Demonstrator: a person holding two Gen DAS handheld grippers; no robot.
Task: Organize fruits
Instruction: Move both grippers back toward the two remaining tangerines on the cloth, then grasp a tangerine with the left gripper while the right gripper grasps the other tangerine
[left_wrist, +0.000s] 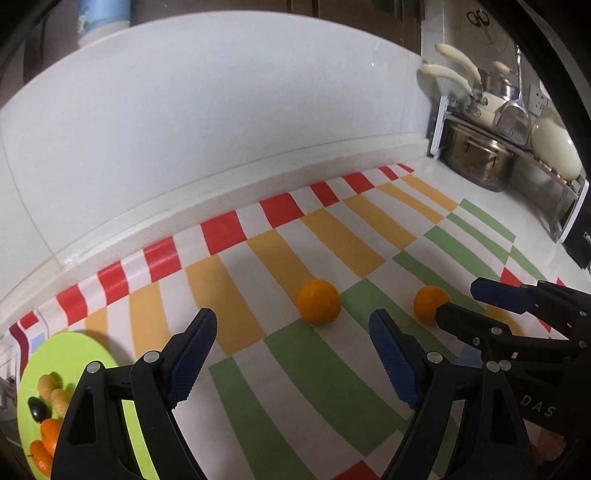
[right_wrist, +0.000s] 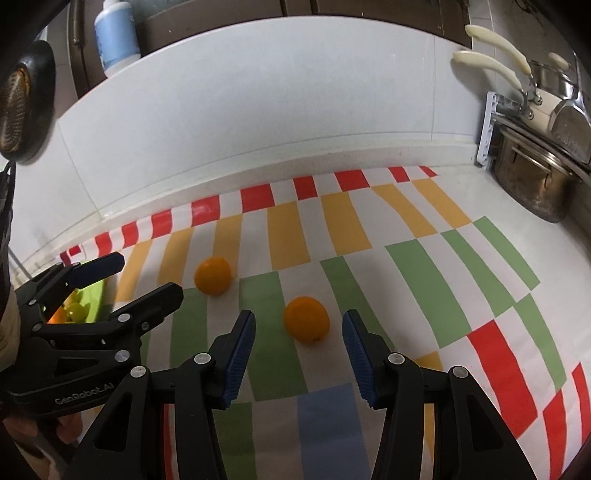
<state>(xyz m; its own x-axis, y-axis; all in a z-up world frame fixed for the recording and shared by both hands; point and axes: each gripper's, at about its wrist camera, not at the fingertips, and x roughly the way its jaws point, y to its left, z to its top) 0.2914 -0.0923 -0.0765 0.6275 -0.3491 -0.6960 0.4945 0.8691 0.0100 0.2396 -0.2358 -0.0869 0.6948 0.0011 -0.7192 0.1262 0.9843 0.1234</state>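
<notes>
"GenRobot.AI" on left gripper (right_wrist: 144, 280)

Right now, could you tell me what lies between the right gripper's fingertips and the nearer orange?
Only bare striped cloth; the right wrist view shows the right gripper open before the nearer orange.

- Your right tongs (right_wrist: 298, 352) stand open above the bench (right_wrist: 480, 192), blue pads apart, nothing gripped.
- The near orange (right_wrist: 306, 319) lies on the striped cloth (right_wrist: 413, 266) just ahead of the gap between the pads, touching neither one.
- The far orange (right_wrist: 213, 275) sits further back and left, well apart from the first.
- Your left tongs (right_wrist: 147, 275) enter from the left edge, jaws open and empty.
- Behind them, a green plate (right_wrist: 94, 291) holds small fruit, partly hidden.
- A steel pot (right_wrist: 535, 188) stands at far right by the wall.
</notes>
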